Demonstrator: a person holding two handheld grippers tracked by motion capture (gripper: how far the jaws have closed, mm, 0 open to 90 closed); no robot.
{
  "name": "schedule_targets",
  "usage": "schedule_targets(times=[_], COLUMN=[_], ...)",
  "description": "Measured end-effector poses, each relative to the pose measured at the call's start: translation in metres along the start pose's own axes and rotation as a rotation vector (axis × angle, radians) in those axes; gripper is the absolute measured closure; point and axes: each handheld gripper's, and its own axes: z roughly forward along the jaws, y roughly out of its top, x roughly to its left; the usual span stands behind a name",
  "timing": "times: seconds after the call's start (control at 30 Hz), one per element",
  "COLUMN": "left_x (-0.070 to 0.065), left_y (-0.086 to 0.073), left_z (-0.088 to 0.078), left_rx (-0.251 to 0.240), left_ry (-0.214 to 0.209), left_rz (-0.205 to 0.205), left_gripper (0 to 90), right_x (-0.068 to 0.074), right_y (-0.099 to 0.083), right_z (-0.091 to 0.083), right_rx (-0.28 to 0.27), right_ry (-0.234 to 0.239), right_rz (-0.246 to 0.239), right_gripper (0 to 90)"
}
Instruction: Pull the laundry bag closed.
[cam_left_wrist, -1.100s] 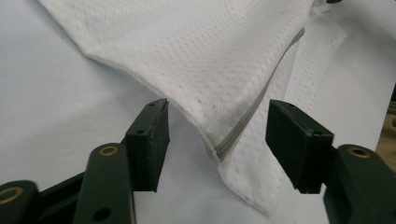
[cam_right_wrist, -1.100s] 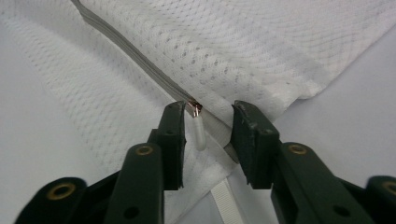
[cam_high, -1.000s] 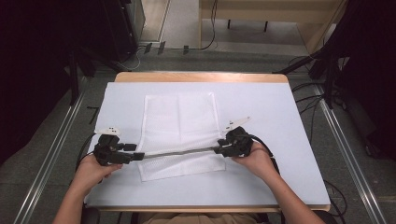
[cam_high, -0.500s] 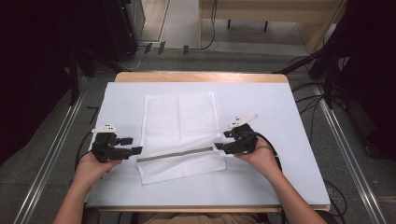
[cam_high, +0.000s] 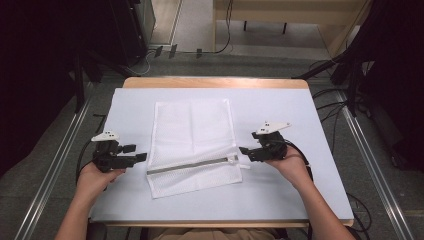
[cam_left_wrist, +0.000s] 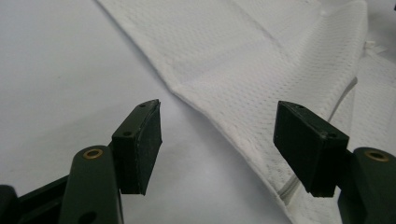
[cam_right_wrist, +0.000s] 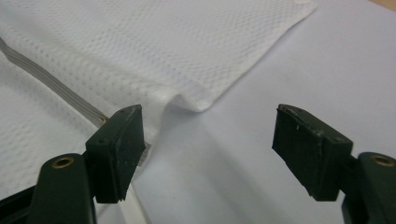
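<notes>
Both tools stand wide and empty, left tool (cam_high: 141, 157) and right tool (cam_high: 244, 150) flanking the white mesh bag (cam_high: 192, 145) lying flat mid-frame on the desk (cam_high: 300, 200) (right jaws just opening, apparently releasing its zipper (cam_high: 195, 165) end).

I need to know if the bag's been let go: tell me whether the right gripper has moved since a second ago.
Yes. The right gripper has drawn back rightward off the mesh bag, which lies flat on the table. Its jaws have just been opening, with nothing between them.
</notes>
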Motion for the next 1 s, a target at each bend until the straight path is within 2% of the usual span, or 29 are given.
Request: schedule_targets(times=[0.13,0.23,0.37,0.5,0.9,1.0], left_x=[0.003,0.004,0.005,0.008,0.01,0.011], left_y=[-0.001,-0.002,-0.002,-0.002,-0.003,-0.003], left_z=[0.0,-0.001,0.0,0.0,0.008,0.01], left_rx=[0.003,0.002,0.007,0.011,0.036,0.03], left_ry=[0.025,0.034,0.041,0.059,0.086,0.11], left_rz=[-0.013,-0.018,-0.016,-0.037,-0.029,-0.032], left_gripper=[32.9,32.9,32.7,30.0,27.8,24.9], right_x=[-0.008,-0.016,-0.024,-0.031,-0.035,-0.037], right_y=[-0.004,-0.008,-0.011,-0.014,-0.02,-0.022], right_z=[-0.004,-0.007,-0.01,-0.01,-0.008,-0.007], right_rx=[-0.002,-0.001,-0.002,0.013,0.051,0.065], right_ry=[-0.018,-0.018,-0.029,-0.041,-0.057,-0.06], right_rz=[-0.004,0.018,0.042,0.074,0.097,0.099], right_gripper=[24.1,20.6,20.7,20.7,20.7,20.7])
